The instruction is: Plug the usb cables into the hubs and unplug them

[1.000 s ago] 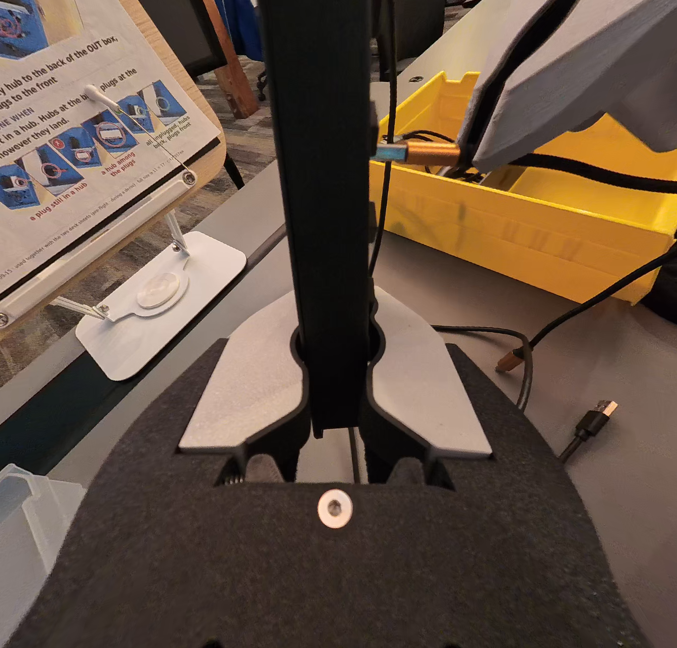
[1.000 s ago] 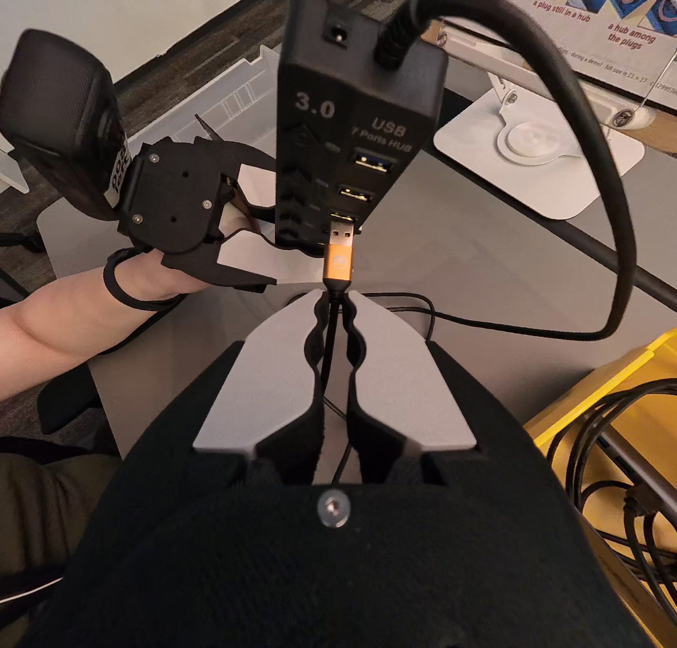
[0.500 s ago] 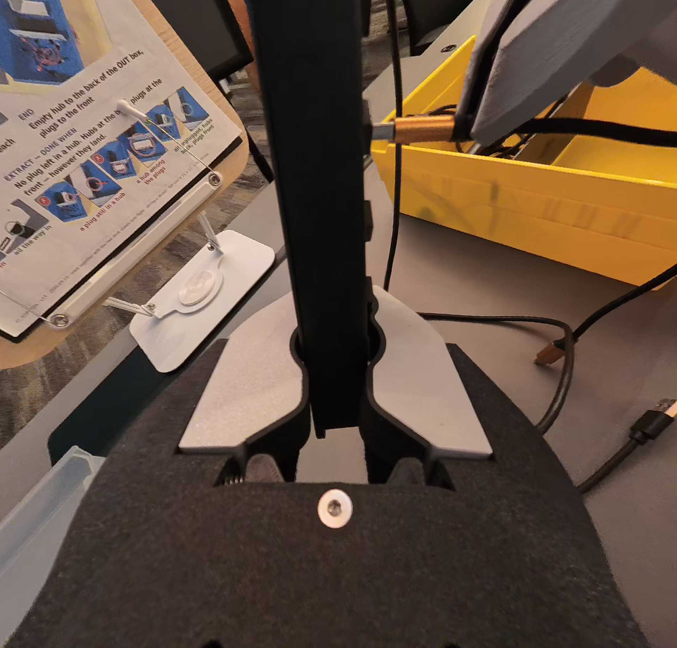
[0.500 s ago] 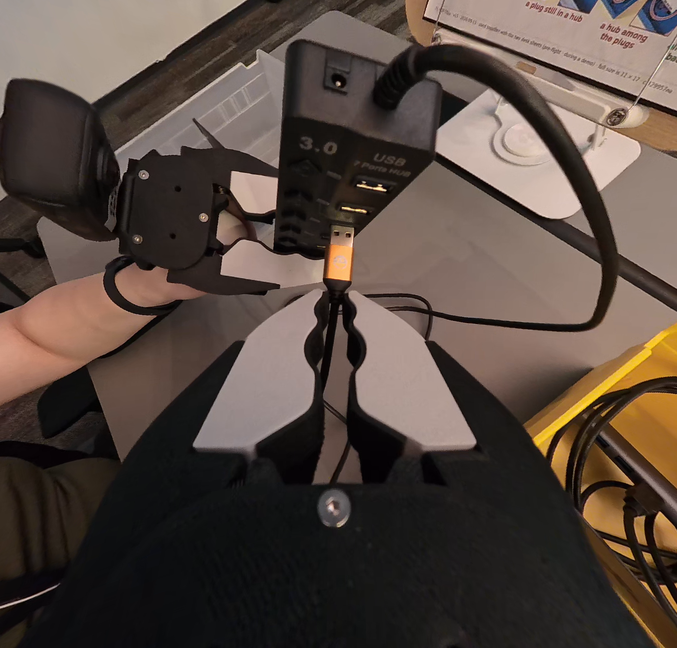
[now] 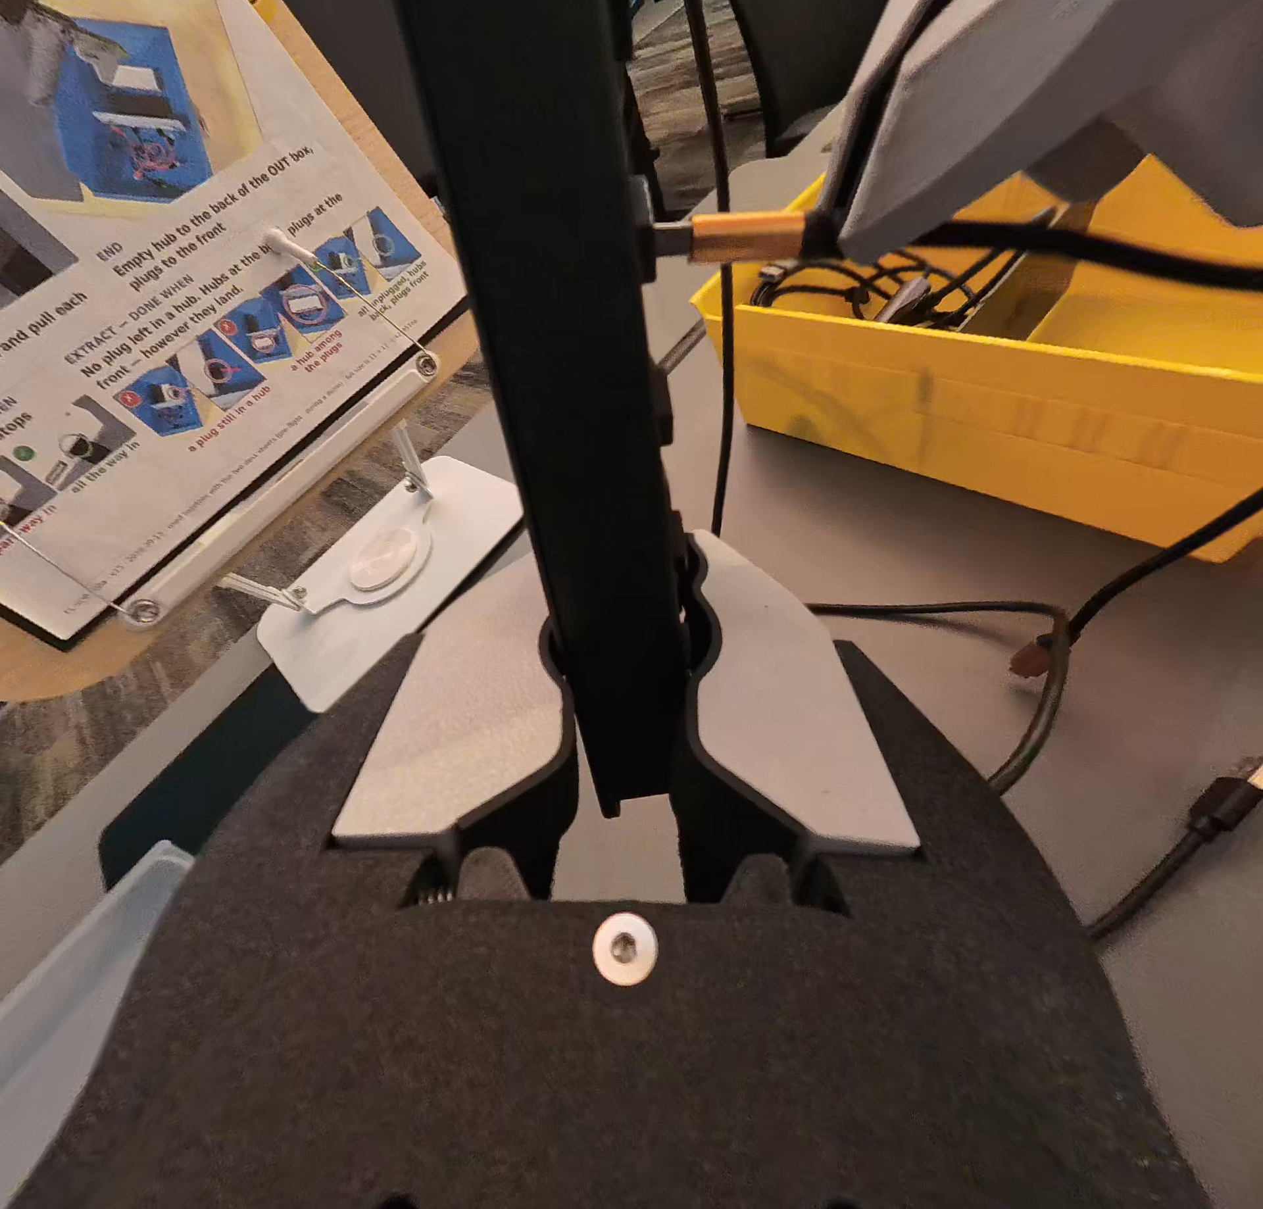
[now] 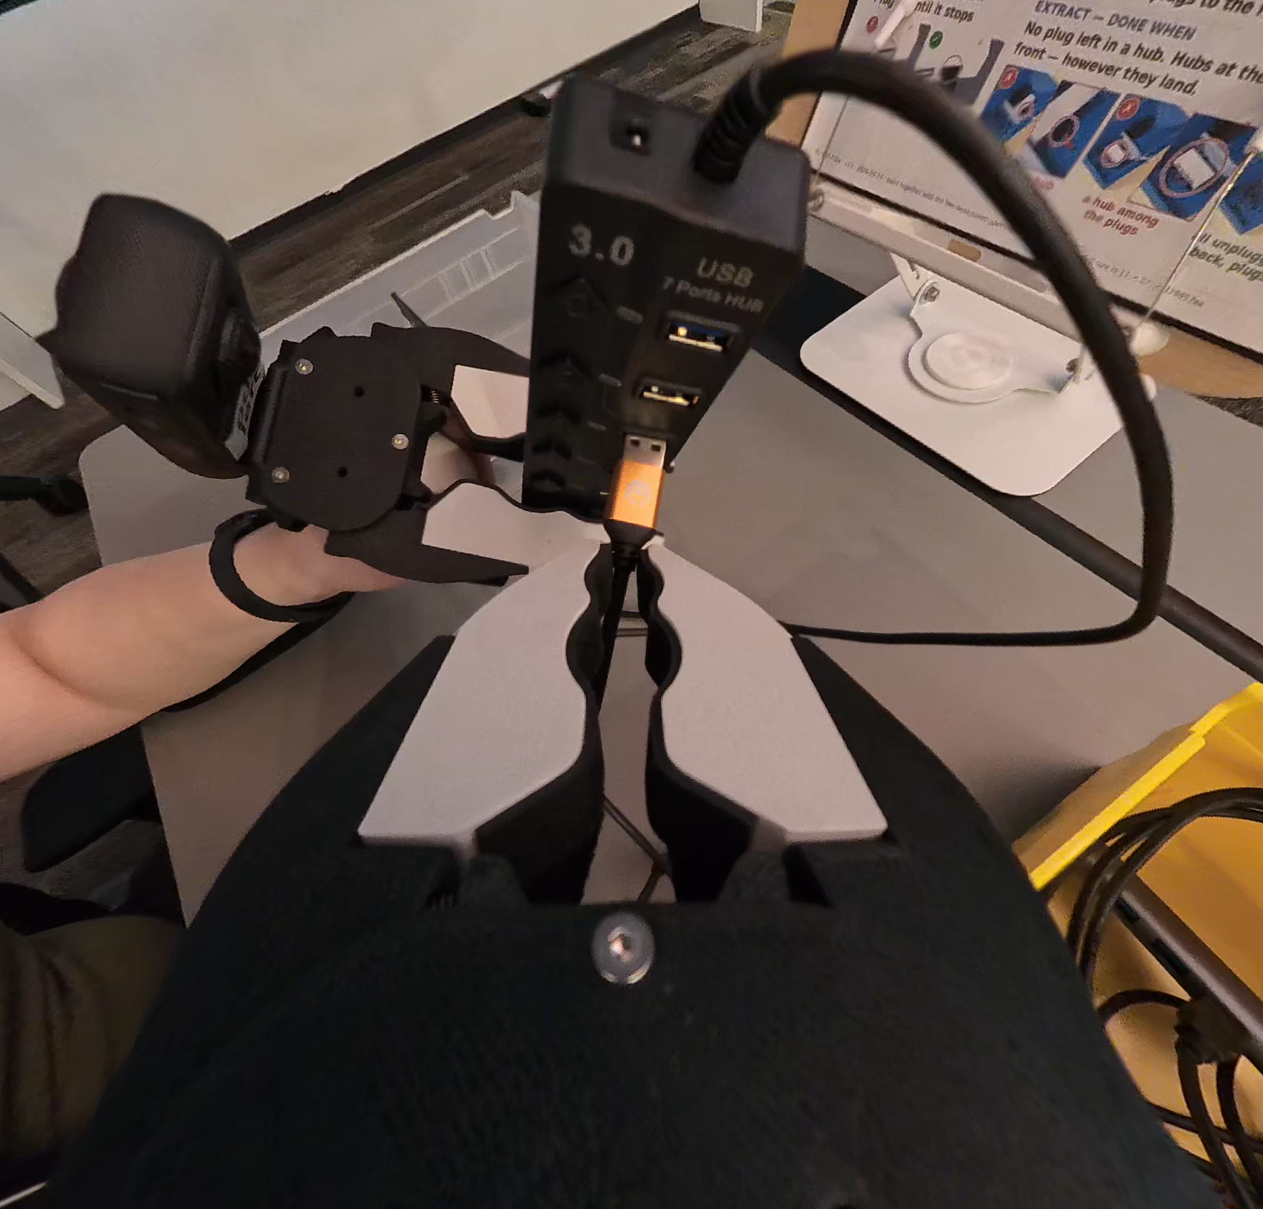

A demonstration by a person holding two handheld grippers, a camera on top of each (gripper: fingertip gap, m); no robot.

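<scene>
orange plug seemingly at hub port

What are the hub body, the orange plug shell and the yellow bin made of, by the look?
Hub: black moulded plastic, semi-matte, judging by its soft sheen and rounded edges.
Orange plug: shell looks like anodised metal, with a satin copper-orange sheen; coated plastic is possible. Its tip is bare silvery metal.
Yellow bin: rigid moulded plastic, dull gloss, with dark scuffs on its side wall.

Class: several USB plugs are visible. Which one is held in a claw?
The orange-sleeved plug, pinched by its cable in the right claw at the hub; the others lie loose.
</scene>
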